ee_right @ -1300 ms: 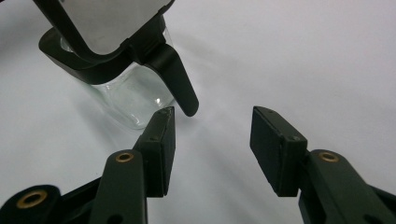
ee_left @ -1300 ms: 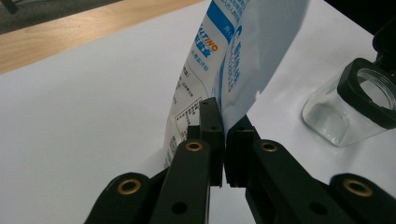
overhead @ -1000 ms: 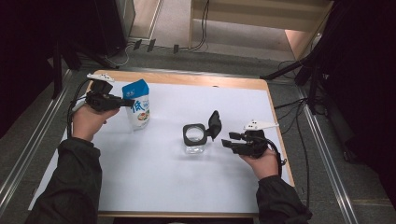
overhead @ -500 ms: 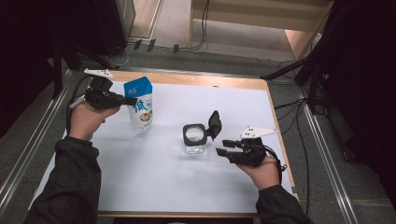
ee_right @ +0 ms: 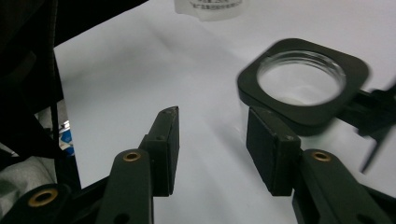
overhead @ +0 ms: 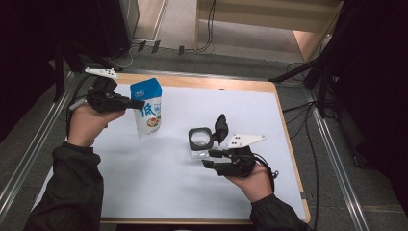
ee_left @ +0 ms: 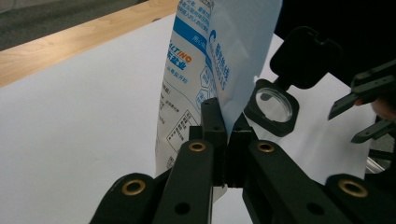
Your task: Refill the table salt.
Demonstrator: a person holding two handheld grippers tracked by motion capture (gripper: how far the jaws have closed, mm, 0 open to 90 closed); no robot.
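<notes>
2 hand-held grippers: your left hand-held gripper [ee_left: 223, 140] pinches the blue pouch [overhead: 146, 113], now lifted, bottom cut off. Your right hand-held gripper [ee_right: 212, 140], part-open and empty, has drawn back beside the jar [overhead: 201, 139] on the worktop [overhead: 159, 192].

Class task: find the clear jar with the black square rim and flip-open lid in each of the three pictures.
High view: jar at table centre, before the right claw.
Left gripper view: jar right of the blue-and-white pouch.
Right gripper view: jar upper right.
Shared landmark: white table sheet.
</notes>
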